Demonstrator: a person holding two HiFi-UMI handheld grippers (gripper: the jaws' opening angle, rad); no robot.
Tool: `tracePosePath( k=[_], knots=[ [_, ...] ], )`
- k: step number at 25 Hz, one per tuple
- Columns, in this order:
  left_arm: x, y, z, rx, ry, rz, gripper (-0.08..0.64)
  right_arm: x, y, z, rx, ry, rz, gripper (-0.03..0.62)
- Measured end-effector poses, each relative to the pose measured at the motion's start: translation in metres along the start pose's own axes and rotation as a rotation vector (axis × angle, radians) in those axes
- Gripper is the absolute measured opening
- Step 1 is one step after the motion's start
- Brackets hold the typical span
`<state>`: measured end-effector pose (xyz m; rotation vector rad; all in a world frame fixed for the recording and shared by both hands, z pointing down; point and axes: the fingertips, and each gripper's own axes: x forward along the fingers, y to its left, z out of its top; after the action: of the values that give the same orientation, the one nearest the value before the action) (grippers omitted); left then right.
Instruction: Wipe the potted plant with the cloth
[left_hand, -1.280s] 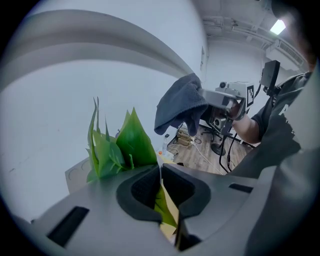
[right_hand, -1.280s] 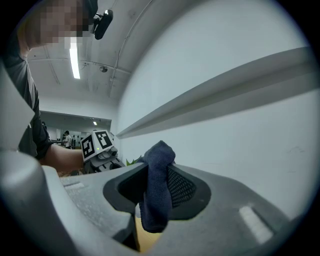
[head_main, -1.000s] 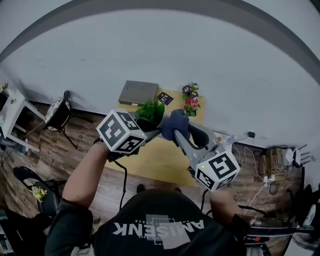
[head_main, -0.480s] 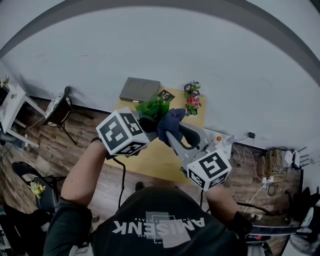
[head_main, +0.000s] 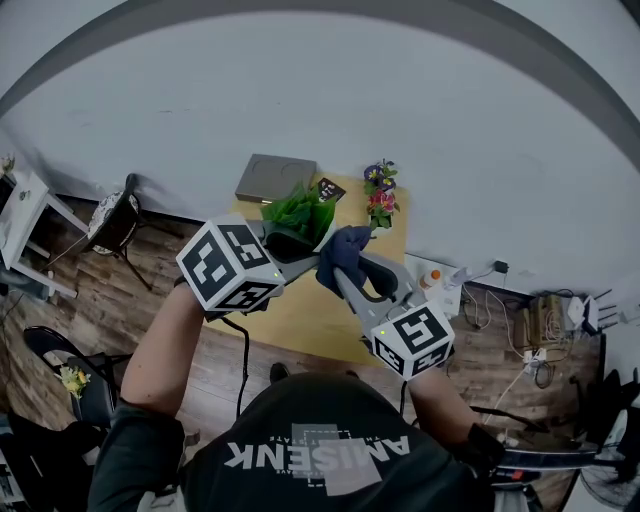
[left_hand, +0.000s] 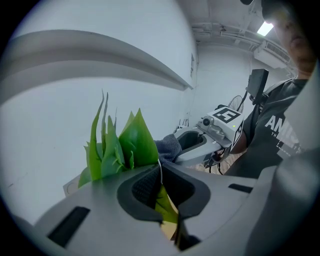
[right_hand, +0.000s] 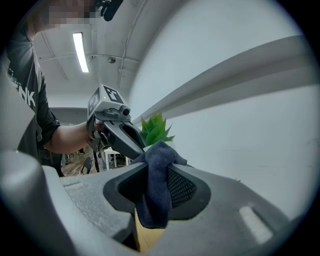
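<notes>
Potted plant (head_main: 298, 212) hangs over the yellow table (head_main: 300, 320), leaves upright. Left gripper (head_main: 287, 252) pinches what looks like the pot's thin rim, and its jaws have just closed a touch tighter. Right gripper (head_main: 343, 277) is clamped on the dark cloth (head_main: 346, 256), which bunches out past its tips. From there the leaves lie dead ahead, just beyond the wad; whether they touch is unclear. Likely call: a short push forward, then strokes along the leaves' length.

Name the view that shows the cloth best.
Right gripper view: the cloth fills the centre, clamped between the jaws. Head view shows a small bunch beside the plant; left gripper view only a corner behind leaves.
</notes>
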<state>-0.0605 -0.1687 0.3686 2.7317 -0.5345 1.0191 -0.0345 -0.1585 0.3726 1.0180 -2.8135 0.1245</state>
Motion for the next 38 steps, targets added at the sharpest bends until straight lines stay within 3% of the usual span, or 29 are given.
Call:
tracePosePath(
  k=[14,17,27,38],
  knots=[
    [-0.002,0.001,0.006,-0.061,-0.068,-0.054,0.011,-0.011,-0.026,-0.051,0.051,0.107,-0.068,0.110],
    [0.001,0.005,0.005,-0.057,-0.059,-0.046,0.011,-0.017,-0.029,-0.041,0.057,0.085,-0.068,0.110],
    [0.003,-0.011,-0.005,0.064,-0.041,-0.063,0.011,-0.023,-0.015,0.043,0.004,-0.081,-0.005,0.110],
    [-0.007,-0.012,-0.001,0.063,-0.144,-0.102,0.011,-0.002,-0.011,0.037,-0.006,-0.047,0.038,0.110]
  ],
)
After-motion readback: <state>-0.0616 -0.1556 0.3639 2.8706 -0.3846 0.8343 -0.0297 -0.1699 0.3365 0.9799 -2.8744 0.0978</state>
